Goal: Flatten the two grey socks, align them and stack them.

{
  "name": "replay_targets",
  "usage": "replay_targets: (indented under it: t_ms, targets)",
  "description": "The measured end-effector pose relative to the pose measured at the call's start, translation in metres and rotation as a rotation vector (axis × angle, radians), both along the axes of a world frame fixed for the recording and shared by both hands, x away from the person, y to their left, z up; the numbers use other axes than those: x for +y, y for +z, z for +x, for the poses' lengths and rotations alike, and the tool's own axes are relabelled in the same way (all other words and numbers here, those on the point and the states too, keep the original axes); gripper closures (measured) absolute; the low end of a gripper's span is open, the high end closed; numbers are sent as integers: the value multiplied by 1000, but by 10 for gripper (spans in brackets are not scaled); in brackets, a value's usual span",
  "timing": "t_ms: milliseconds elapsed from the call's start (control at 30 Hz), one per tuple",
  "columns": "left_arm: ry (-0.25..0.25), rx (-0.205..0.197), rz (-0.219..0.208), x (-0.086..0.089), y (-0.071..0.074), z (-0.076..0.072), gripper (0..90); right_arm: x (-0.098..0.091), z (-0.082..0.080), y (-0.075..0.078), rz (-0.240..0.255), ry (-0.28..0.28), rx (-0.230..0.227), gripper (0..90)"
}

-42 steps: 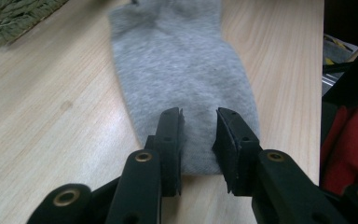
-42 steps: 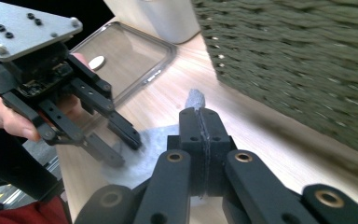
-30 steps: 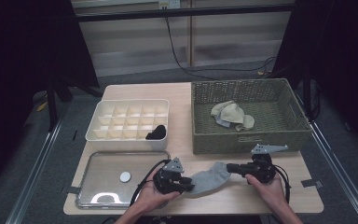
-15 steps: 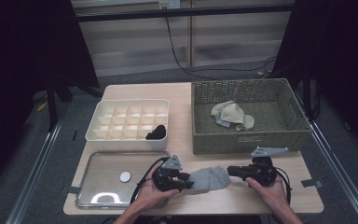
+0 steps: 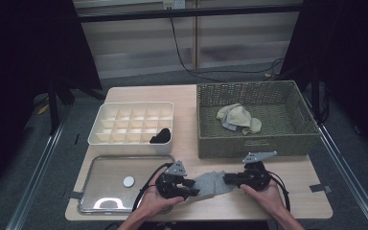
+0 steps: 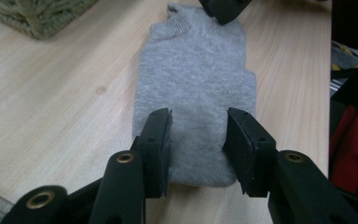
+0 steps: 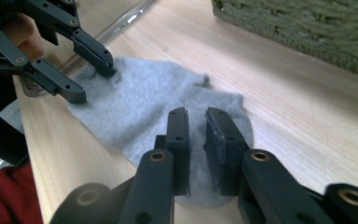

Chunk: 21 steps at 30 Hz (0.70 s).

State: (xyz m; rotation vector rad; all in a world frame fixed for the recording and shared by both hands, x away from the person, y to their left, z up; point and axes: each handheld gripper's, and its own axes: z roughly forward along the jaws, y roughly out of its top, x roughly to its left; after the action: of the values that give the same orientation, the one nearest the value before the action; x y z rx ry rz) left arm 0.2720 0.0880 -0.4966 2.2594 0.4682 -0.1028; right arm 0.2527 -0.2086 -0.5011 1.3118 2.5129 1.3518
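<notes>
A grey sock (image 5: 211, 183) lies flat on the wooden table near the front edge, between my two grippers. My left gripper (image 5: 191, 187) points right at the sock's left end. In the left gripper view the sock (image 6: 196, 88) runs away from my left gripper (image 6: 198, 130), whose jaws have just been opening and stand apart above the cloth without pinching it. My right gripper (image 5: 227, 179) points left at the other end. In the right gripper view my right gripper (image 7: 196, 126) has just been opening too, and a narrow gap shows over the sock (image 7: 140, 107).
Behind the grippers stands a woven basket (image 5: 254, 141) holding pale socks (image 5: 237, 117). A white divided box (image 5: 134, 120) at the back left has a black sock (image 5: 160, 136) in one corner cell. A metal tray (image 5: 100, 167) with a white disc (image 5: 129, 181) lies front left.
The right gripper has moved left and down toward the left one. The sock, held stretched between both grippers before, now lies loose on the table. Both pairs of jaws have parted.
</notes>
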Motion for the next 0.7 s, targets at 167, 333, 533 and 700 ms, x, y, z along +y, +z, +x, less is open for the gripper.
replay_targets:
  t_ms: [167, 333, 533, 700]
  targets:
    - [10, -11, 3, 0, -2, 1, 589, 1, 0, -4, -35, -3, 1, 787]
    - [17, -4, -2, 3, -2, 4, 576, -2, -3, -4, -40, 3, 1, 811]
    - [19, 1, -18, 0, -4, 4, 565, -5, -11, -2, -54, 16, 8, 809]
    - [22, -3, -24, -2, -4, 4, 562, -7, -14, 3, -16, 18, -3, 786]
